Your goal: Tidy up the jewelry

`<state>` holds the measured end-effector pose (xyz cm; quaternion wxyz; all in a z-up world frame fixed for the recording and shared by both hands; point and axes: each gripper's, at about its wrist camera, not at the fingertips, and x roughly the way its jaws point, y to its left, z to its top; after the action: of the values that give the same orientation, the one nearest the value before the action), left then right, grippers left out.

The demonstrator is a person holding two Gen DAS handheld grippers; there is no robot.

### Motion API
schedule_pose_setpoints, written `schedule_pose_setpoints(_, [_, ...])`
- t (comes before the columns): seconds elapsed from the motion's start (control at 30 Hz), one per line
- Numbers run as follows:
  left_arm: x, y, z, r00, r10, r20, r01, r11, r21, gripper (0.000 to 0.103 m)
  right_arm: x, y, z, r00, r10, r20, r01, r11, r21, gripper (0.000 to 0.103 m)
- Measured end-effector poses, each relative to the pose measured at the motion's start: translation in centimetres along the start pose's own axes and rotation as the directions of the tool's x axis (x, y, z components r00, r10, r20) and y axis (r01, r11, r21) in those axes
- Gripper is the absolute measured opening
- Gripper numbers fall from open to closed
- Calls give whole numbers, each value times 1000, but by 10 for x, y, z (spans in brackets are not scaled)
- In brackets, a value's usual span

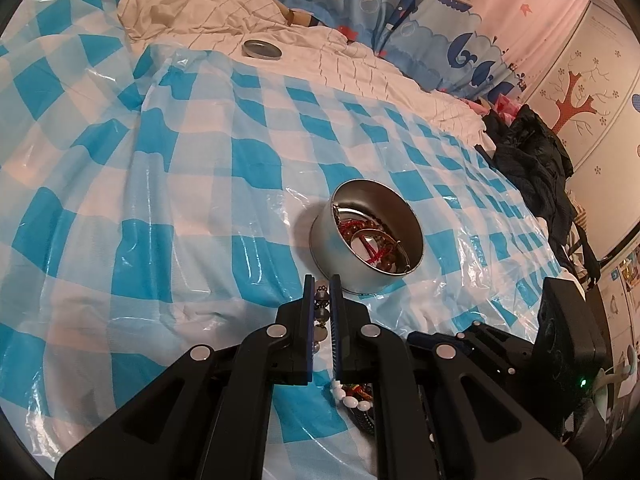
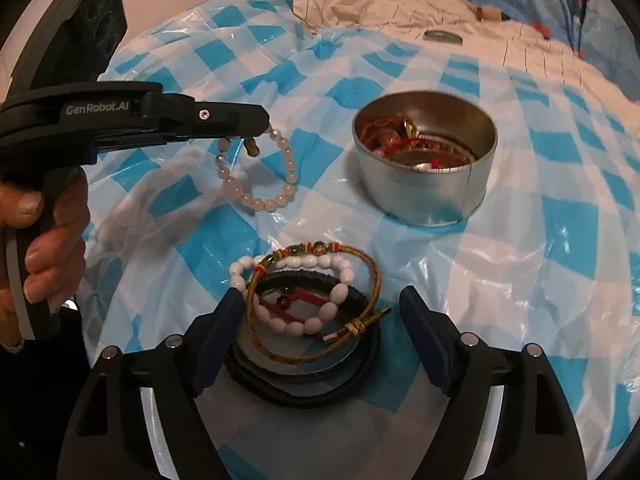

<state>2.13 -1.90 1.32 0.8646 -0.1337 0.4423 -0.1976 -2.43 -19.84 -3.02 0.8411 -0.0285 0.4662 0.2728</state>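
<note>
Clamped almost shut, my left gripper [image 1: 322,294] pinches a pale pink bead bracelet [image 2: 256,172], whose loop hangs free below the fingers, above the checked sheet. My right gripper [image 2: 320,300] stands wide open with nothing pressed between its pads — its fingers flank a pile of bracelets [image 2: 308,300]: a white bead one, a braided gold cord, a red string and black bands, heaped on a small round lid-like disc. Beyond that pile, further from me, sits the round metal tin [image 2: 424,160], open and already holding red cords and brown beads; the dangling pink bracelet hangs just left of it. All of this rests on a blue-and-white checked plastic sheet [image 1: 160,200] spread over a bed. The tin's lid [image 1: 262,49] lies on the cream bedding near the sheet's far edge, and dark clothes [image 1: 532,168] are heaped at the right edge — cartoon whale curtains behind.
</note>
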Motion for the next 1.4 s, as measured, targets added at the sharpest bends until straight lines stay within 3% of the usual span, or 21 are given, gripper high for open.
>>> schedule_pose_setpoints(0.13, [0,0,0,1000,0,0,0,1000,0,6,-3,-4,1,999,42,13,-43,998,36,62])
schedule_pose_setpoints(0.27, [0,0,0,1000,0,0,0,1000,-1,6,-4,-16,3,992,124,26,-126,984,125,61])
schedule_pose_setpoints(0.5, [0,0,0,1000,0,-1,0,1000,-1,6,-3,-49,1,949,304,83,-314,890,332,60])
schedule_pose_setpoints(0.6, [1,0,0,1000,1,-2,-1,1000,0,6,1,-59,-1,939,330,101,-342,852,397,48])
schedule_pose_setpoints(0.73, [5,-4,-3,1000,2,-7,-2,1000,3,6,8,-73,-7,931,345,119,-358,805,474,20])
schedule_pose_setpoints(0.83, [5,-5,-4,1000,2,-8,-2,1000,3,6,6,-80,-9,920,361,151,-386,776,499,7])
schedule_pose_setpoints(1.4, [-5,-7,2,1000,-18,19,18,1000,4,6,-44,-83,8,878,355,322,-467,782,413,6])
